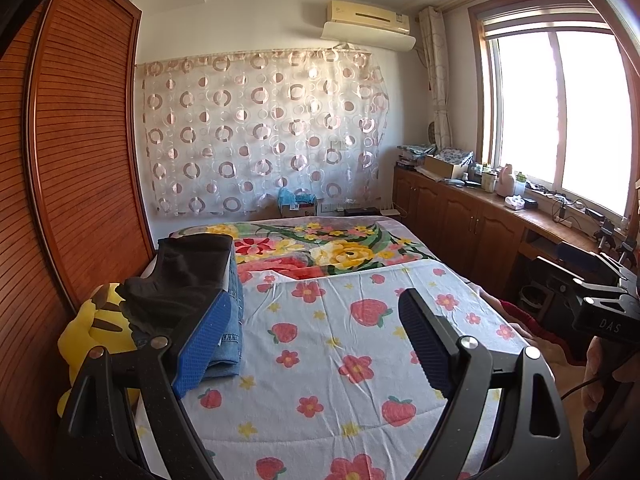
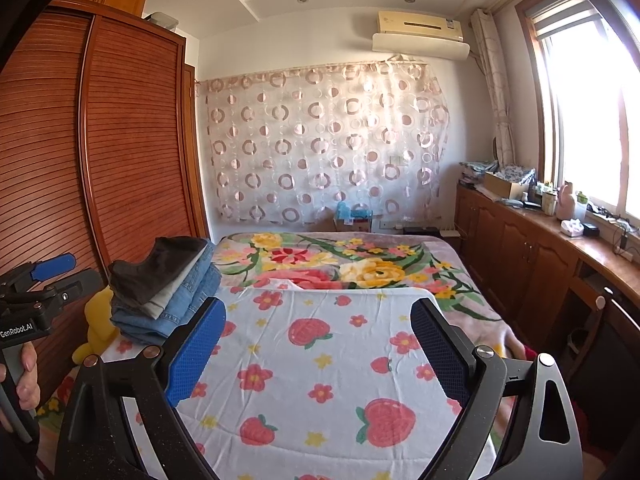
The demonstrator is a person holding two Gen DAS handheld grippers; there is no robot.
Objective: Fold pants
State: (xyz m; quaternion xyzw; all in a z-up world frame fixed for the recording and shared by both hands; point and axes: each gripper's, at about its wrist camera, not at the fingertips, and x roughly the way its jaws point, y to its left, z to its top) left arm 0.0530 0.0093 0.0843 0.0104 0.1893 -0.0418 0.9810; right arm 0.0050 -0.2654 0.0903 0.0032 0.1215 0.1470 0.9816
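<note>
The stack of folded pants (image 2: 168, 288) sits at the far left of the bed (image 2: 320, 360), beside the yellow plush toy (image 1: 96, 336). The left gripper (image 1: 316, 344) hovers nearer it, jaws wide apart and empty. Further right, the right gripper (image 2: 320, 356) is likewise spread and holds nothing.

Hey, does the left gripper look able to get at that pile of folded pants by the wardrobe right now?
Probably yes. The left gripper is open and holds nothing, and the stack of folded pants lies just to its left on the bed, with nothing visible between them.
</note>
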